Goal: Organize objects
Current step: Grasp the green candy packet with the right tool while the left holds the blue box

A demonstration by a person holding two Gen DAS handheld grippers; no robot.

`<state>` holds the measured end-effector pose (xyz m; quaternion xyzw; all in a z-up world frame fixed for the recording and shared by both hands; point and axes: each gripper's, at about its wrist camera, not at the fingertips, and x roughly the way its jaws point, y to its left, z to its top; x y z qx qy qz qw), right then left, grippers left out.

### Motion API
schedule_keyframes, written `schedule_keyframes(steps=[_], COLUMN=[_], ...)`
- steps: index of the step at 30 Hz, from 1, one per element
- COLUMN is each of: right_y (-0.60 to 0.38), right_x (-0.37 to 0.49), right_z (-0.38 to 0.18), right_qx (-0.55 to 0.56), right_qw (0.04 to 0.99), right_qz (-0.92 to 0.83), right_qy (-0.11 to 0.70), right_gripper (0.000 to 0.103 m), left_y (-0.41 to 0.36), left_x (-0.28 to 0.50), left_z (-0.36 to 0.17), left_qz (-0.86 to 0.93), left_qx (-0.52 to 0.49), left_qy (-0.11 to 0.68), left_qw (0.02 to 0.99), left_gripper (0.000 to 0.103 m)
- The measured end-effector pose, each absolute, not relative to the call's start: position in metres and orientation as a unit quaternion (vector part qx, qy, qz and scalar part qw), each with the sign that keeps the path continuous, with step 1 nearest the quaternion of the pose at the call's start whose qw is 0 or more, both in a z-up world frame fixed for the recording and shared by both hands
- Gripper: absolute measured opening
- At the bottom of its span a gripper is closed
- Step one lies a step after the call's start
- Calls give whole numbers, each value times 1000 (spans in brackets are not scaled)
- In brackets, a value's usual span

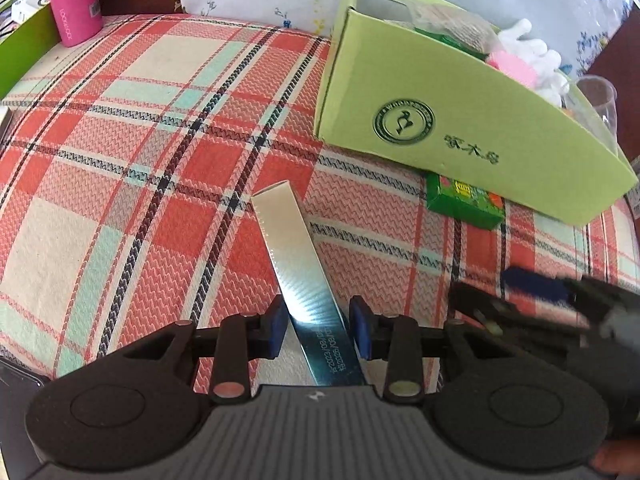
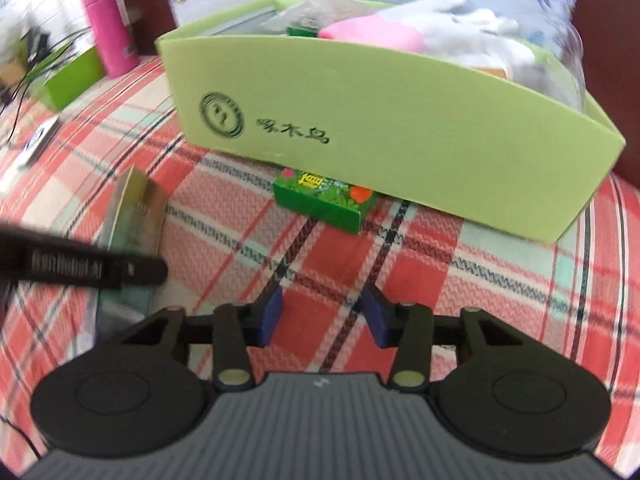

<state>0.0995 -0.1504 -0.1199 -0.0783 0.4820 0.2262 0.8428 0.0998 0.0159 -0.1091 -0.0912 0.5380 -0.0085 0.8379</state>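
Observation:
A long silver box (image 1: 288, 248) lies slanted on the plaid cloth, and my left gripper (image 1: 318, 328) is shut on its near end, blue pads against both sides. The right wrist view shows the same silver box (image 2: 136, 216) behind a black left finger (image 2: 100, 268). My right gripper (image 2: 323, 316) stands open over bare cloth with nothing between its pads. Ahead of it a small dark-green printed box (image 2: 324, 200) lies against the foot of a light-green cardboard box (image 2: 400, 140). In the left wrist view the right gripper's blurred fingers (image 1: 528, 284) enter low on the right.
The light-green cardboard box (image 1: 440, 120) holds white and pink gloves (image 2: 420, 28) and a plastic bag. A pink bottle (image 1: 72, 4) and another green box (image 1: 20, 48) stand at the far left. A clear glass (image 1: 600, 96) is at the far right. A white device (image 2: 38, 142) with cables lies left.

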Motion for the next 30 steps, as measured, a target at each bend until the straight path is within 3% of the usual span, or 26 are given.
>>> schedule_keyframes(steps=[1, 2, 5, 8, 12, 16, 30], right_y=[-147, -143, -134, -124, -118, -120, -176], right_x=[103, 107, 123, 136, 147, 150, 47], right_z=[-119, -118, -116, -116, -114, -114, -117], right_qx=[-63, -50, -34, -17, 1, -3, -119], right_qw=[841, 839, 838, 842, 852, 860, 845], right_qz=[224, 219, 185, 157, 137, 118, 249], right_qy=[489, 495, 512, 515, 506, 496, 458], right_gripper=[75, 81, 91, 94, 94, 65, 62], left_y=[17, 19, 23, 23, 20, 23, 19], left_x=[97, 95, 92, 93, 97, 99, 95], left_z=[-109, -109, -109, -110, -111, -111, -110], left_qz=[-7, -8, -13, -12, -17, -18, -20], left_qx=[-94, -101, -113, -116, -107, -113, -106], left_qy=[538, 538, 536, 538, 539, 540, 537], left_qw=[838, 837, 836, 835, 835, 834, 837], left_gripper=[36, 36, 36, 36, 36, 36, 36])
